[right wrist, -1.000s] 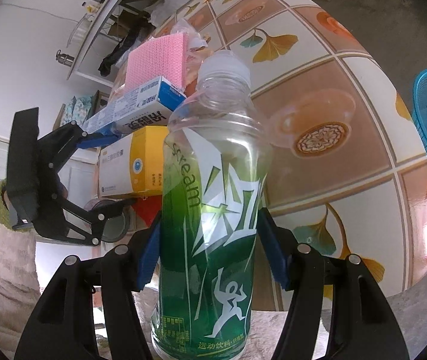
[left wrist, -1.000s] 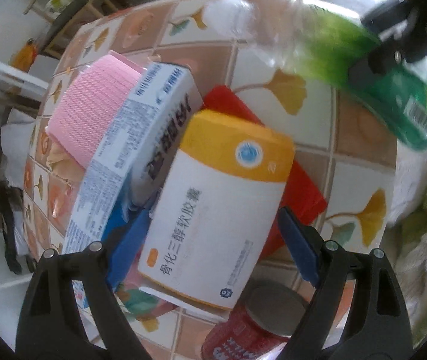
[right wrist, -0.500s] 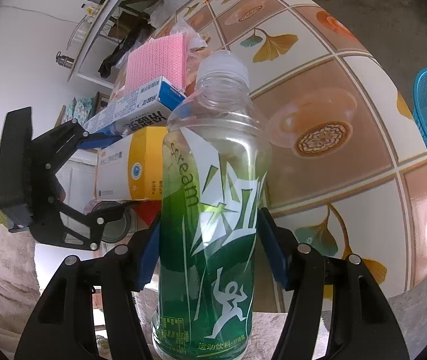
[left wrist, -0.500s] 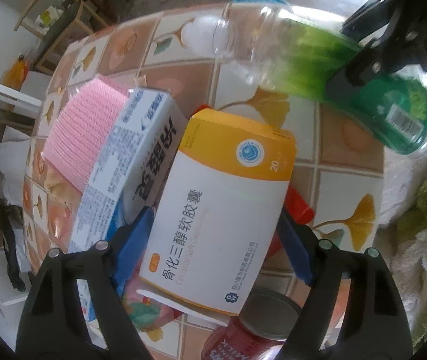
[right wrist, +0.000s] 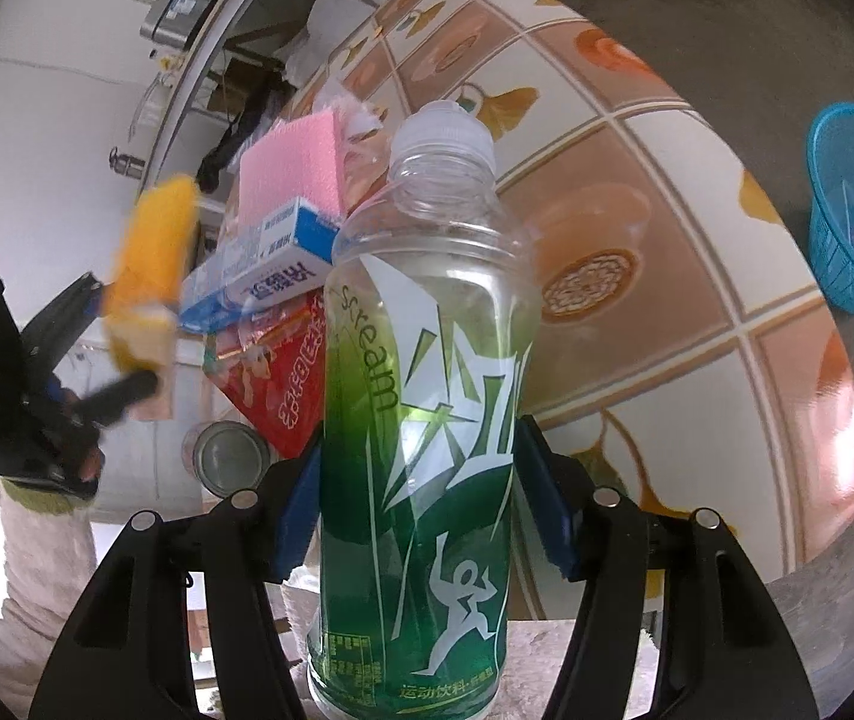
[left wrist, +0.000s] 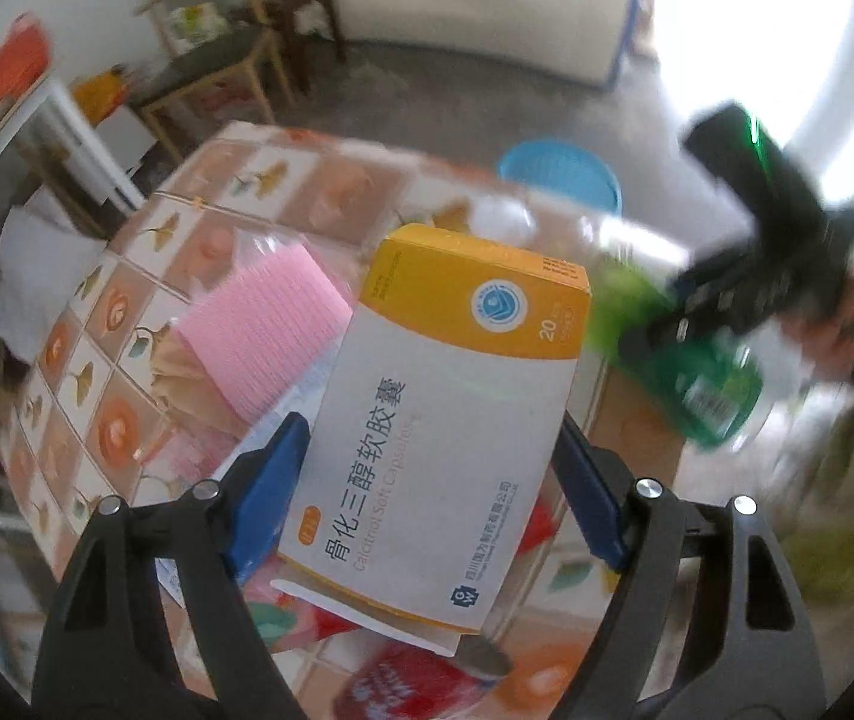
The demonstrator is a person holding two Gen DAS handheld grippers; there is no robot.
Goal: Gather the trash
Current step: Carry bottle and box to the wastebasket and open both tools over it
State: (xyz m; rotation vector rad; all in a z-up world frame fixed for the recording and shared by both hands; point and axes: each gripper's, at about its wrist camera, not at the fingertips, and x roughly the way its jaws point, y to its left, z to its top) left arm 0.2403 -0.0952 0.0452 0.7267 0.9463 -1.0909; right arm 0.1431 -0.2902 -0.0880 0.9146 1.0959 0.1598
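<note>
Raised left tongs [left wrist: 427, 498] grip medicine box [left wrist: 445, 420].

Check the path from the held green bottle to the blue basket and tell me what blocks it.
Nothing visible does. The right gripper holds the green bottle above the table, and the blue basket sits on the floor beyond the table's far edge, open-topped, with only bare tabletop between.
</note>
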